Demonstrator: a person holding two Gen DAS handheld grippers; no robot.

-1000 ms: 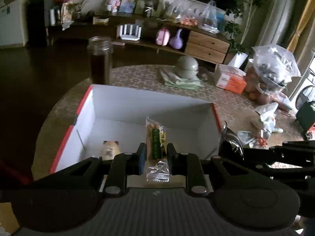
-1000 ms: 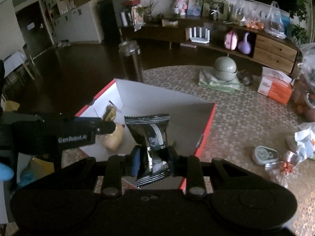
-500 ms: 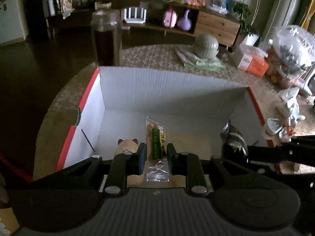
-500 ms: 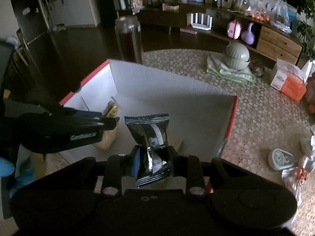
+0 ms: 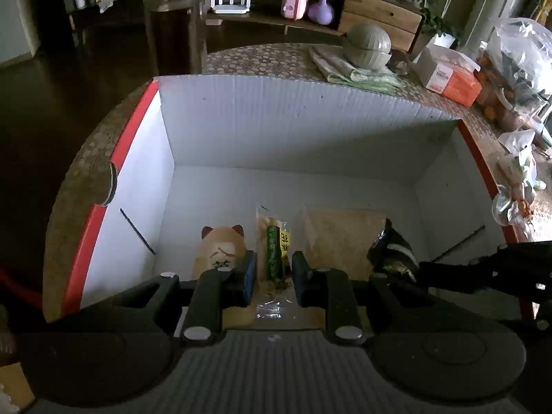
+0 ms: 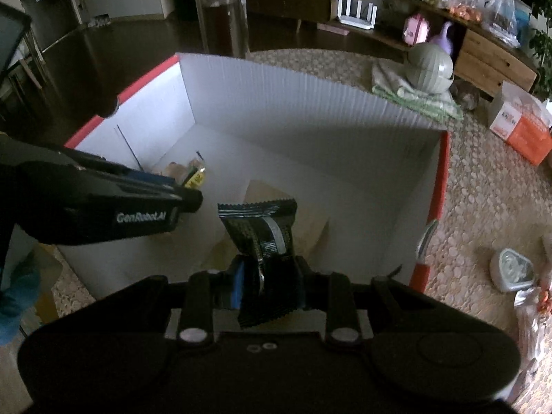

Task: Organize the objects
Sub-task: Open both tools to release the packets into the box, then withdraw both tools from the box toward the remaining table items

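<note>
A white cardboard box (image 5: 293,127) with red outer walls stands open on the round table. My left gripper (image 5: 272,269) hangs inside it, shut on a clear snack packet (image 5: 274,241) with a green and yellow label. A small tan cat figure (image 5: 220,252) sits on the box floor just left of that gripper. My right gripper (image 6: 267,276) is shut on a black foil snack packet (image 6: 262,231) above the box's right half (image 6: 310,131). The left gripper's fingers (image 6: 165,186) show at the left of the right wrist view, and the black packet (image 5: 393,252) appears at the right of the left wrist view.
A brown paper sheet (image 5: 341,234) lies on the box floor. A tall dark jar (image 5: 172,20) stands behind the box. On the table to the right are a green lidded bowl on cloths (image 5: 369,45), an orange and white carton (image 5: 448,76), filled plastic bags (image 5: 517,55) and a small white dish (image 6: 510,269).
Both grippers have sunk toward the box with their packets still held, so the box now fills both views. The cat figure and brown sheet inside have come into fuller sight.
</note>
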